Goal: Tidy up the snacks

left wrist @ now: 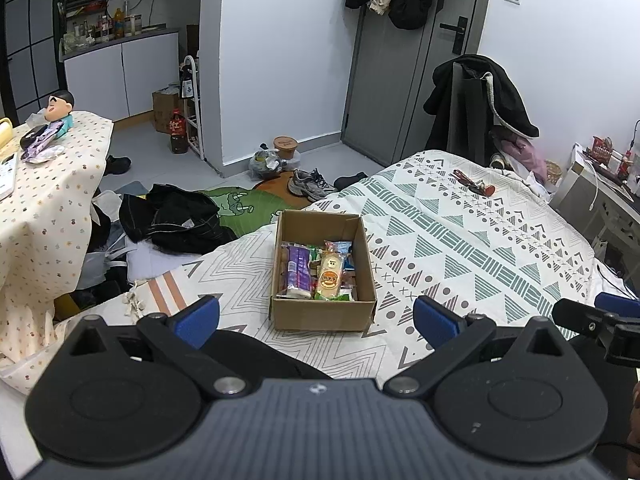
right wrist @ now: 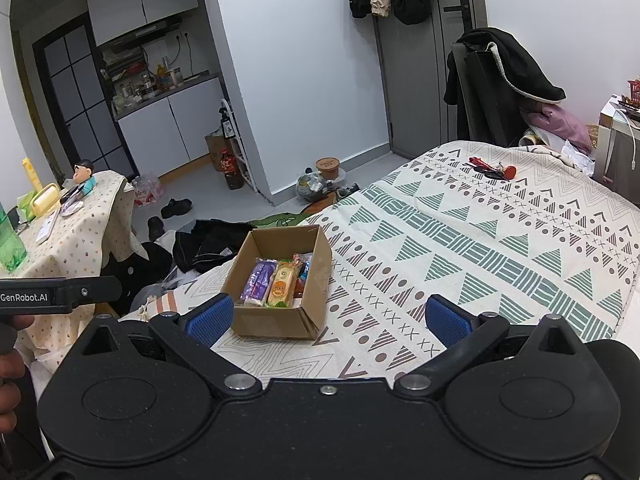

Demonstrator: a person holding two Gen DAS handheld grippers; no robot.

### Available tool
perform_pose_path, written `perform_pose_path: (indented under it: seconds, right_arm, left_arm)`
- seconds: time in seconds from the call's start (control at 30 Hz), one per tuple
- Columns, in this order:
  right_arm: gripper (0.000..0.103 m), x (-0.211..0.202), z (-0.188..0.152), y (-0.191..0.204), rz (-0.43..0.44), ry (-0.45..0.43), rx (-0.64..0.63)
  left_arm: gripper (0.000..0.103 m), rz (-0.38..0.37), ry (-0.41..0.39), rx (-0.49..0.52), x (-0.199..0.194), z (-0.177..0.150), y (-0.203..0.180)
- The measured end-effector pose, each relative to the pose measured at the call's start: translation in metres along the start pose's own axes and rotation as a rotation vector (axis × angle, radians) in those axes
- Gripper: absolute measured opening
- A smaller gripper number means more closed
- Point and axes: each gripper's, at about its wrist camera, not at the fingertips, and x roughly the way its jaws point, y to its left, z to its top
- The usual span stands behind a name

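Observation:
An open cardboard box [left wrist: 320, 316] [right wrist: 276, 324] stands on the patterned bedspread near the bed's near-left corner. Inside lie several wrapped snacks, among them a purple packet [left wrist: 298, 270] [right wrist: 259, 280] and a pale packet with an orange label [left wrist: 331, 276] [right wrist: 282, 286]. My left gripper [left wrist: 316, 320] is open, its blue pads wide apart just in front of the box, with nothing between them. My right gripper [right wrist: 328, 318] is also open and empty, held back from the box, which sits ahead and to the left of it. The right gripper's tip [left wrist: 600, 320] shows at the left wrist view's right edge.
A bunch of red keys [left wrist: 474, 184] [right wrist: 492, 170] lies far back on the bed. A small table with a dotted cloth [left wrist: 52, 200] [right wrist: 80, 232] stands at the left, with a figurine on it. Dark clothes [left wrist: 176, 216] and shoes [left wrist: 312, 184] litter the floor. A coat-draped chair [left wrist: 480, 108] stands behind the bed.

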Motion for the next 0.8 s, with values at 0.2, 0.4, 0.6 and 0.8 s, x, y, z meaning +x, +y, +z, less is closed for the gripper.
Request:
perform_pose_path:
  seconds: [0.2, 0.4, 0.6, 0.8]
  right_arm:
    - [0.103, 0.000, -0.001, 0.000, -0.001, 0.004, 0.000]
    - [0.103, 0.001, -0.002, -0.001, -0.003, 0.006, -0.001]
    - [0.103, 0.000, -0.004, -0.002, -0.022, 0.004, 0.002]
    - [0.103, 0.003, -0.004, -0.002, -0.028, 0.009, 0.000]
  left_arm:
    - [0.102, 0.000, 0.001, -0.001, 0.000, 0.000, 0.000]
    - [0.102, 0.003, 0.005, -0.002, 0.001, 0.001, -0.004]
    - [0.102, -0.008, 0.004, -0.002, 0.003, 0.002, -0.008]
    - [0.102, -0.015, 0.015, 0.003, 0.008, 0.001, -0.011]
